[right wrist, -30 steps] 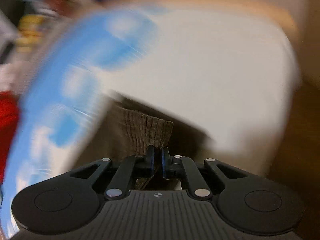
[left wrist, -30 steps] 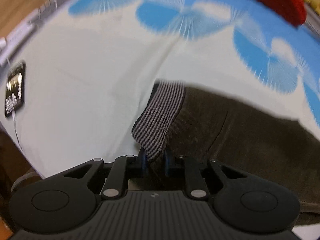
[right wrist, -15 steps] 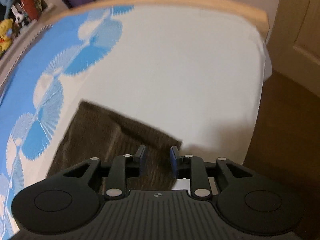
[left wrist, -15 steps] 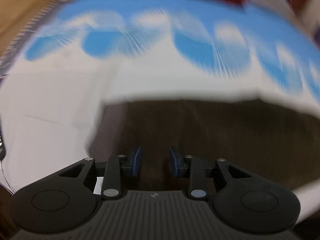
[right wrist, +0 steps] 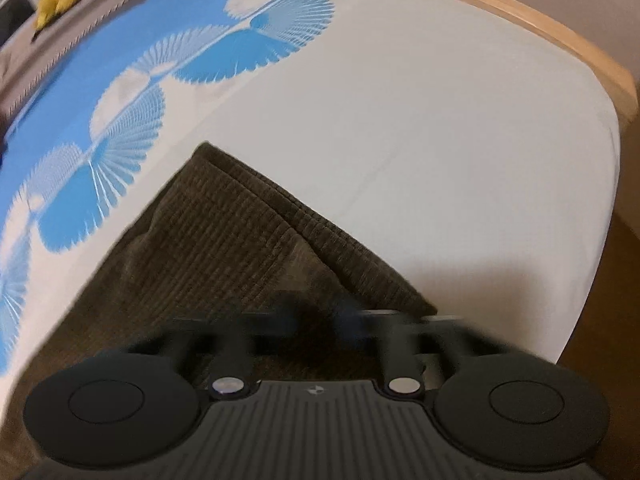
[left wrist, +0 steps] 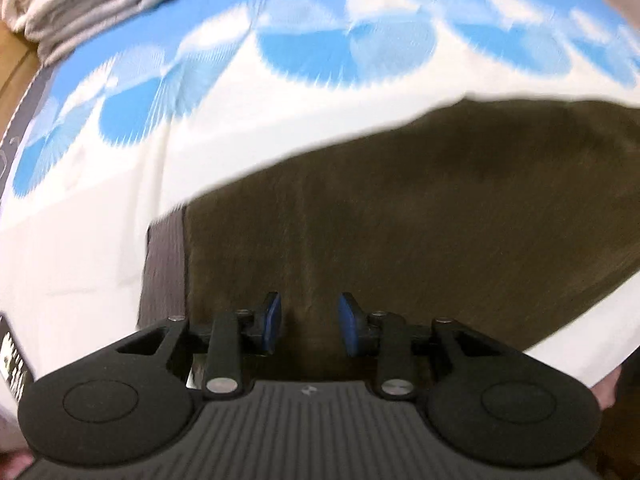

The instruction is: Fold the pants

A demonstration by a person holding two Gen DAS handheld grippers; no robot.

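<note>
The brown corduroy pants lie flat on the white and blue bed sheet, their striped waistband at the left end. The left gripper hangs just above them, its 2 jaws parted and holding nothing. The right gripper is blurred, jaws closing over the pants' hem; whether cloth sits between them cannot be told.

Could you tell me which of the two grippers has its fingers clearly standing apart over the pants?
The left gripper: its blue-padded fingers stand apart above the brown pants, gripping nothing. The right gripper is blurred, its jaws closing.
</note>
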